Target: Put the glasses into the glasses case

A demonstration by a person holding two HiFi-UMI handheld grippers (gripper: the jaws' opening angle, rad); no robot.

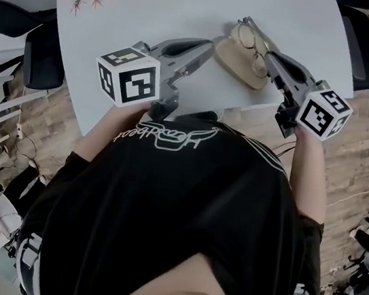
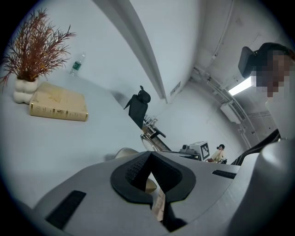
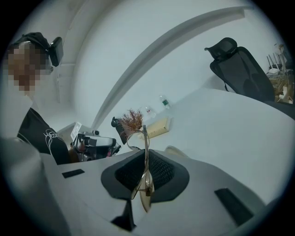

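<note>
While the head view lays out the whole white table (image 1: 312, 32) from above, with the tan glasses case (image 1: 238, 65) lying open near the upper middle of the frame, only the two gripper views show what the jaws are doing. In the head view the left gripper (image 1: 208, 45) reaches in from the left and meets the case's left end, and the right gripper (image 1: 271, 57) comes from the right, with the thin-rimmed glasses (image 1: 250, 40) at its tip just above the case. The left gripper view shows the left gripper (image 2: 151, 173) with its jaws closed on a tan edge of the case, whose rounded body (image 2: 125, 153) lies just beyond the pads. The right gripper view shows the right gripper (image 3: 145, 173) pinching the glasses (image 3: 144, 152) by the frame, edge-on, one lens hanging below the pads. The gripper views also bring out a water bottle (image 2: 77, 64) behind the book (image 2: 59, 102) and the dried plant (image 2: 32, 44).
</note>
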